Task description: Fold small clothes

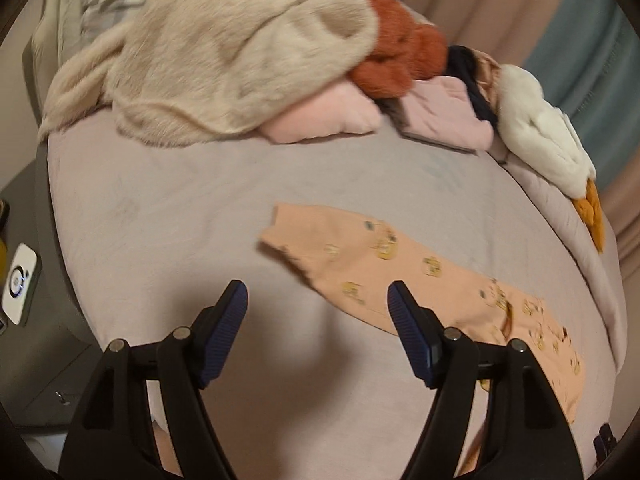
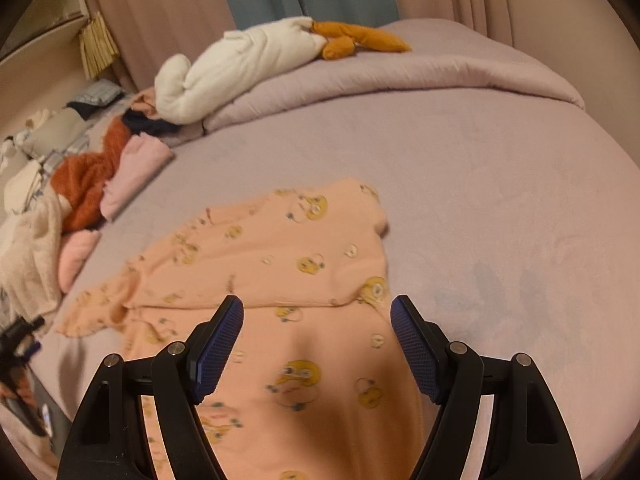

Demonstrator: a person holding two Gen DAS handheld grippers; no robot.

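**Peach garment lies under our right gripper, off to the right of our left**

The peach printed garment is spread flat on the mauve bed cover, part of it already doubled over along a crease that crosses just ahead of the right fingers. In the left wrist view it runs as a long strip from mid-frame toward the lower right, so its long axis slants away from our left side. Our right gripper hangs directly over the cloth, jaws wide, nothing between them. Our left gripper is also spread wide and empty, mostly over bare cover, with only its right finger overlapping the strip's near edge. We judge the right hand nearer to the next fold. The pile of other clothes sits well apart at the far side.
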